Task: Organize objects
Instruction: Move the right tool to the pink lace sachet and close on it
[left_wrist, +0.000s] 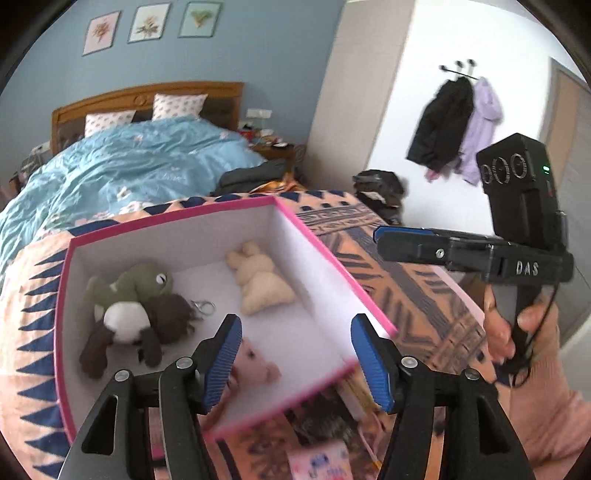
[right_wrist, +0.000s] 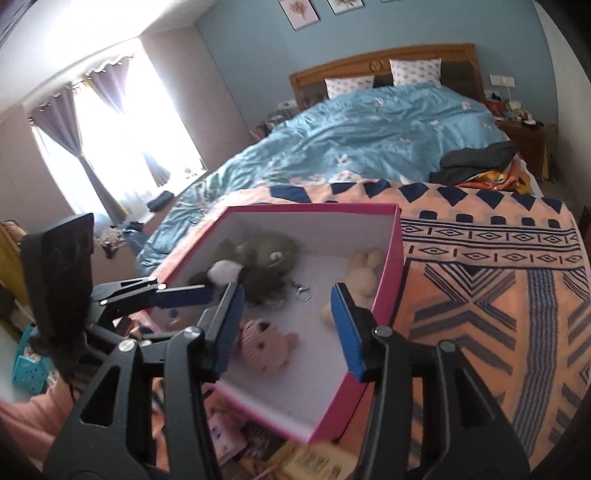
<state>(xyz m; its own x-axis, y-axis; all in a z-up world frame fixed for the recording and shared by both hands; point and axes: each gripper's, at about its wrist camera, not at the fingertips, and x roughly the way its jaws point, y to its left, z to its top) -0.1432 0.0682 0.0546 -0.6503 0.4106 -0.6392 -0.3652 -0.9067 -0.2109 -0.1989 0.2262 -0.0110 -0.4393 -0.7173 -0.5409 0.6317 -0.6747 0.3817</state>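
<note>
A pink box with a white inside sits open on the patterned blanket. In it lie a green frog plush, a brown plush with a keyring, a cream bunny plush and a pink striped plush. My left gripper hovers open above the box's near end, with nothing between its pads. My right gripper is also open and empty over the box. Each gripper shows side-on in the other's view.
The box rests on an orange and blue blanket at the foot of a bed with a blue duvet. Dark folded clothes lie beyond it. Booklets and cards lie under the box's near edge. A person's hand grips the right handle.
</note>
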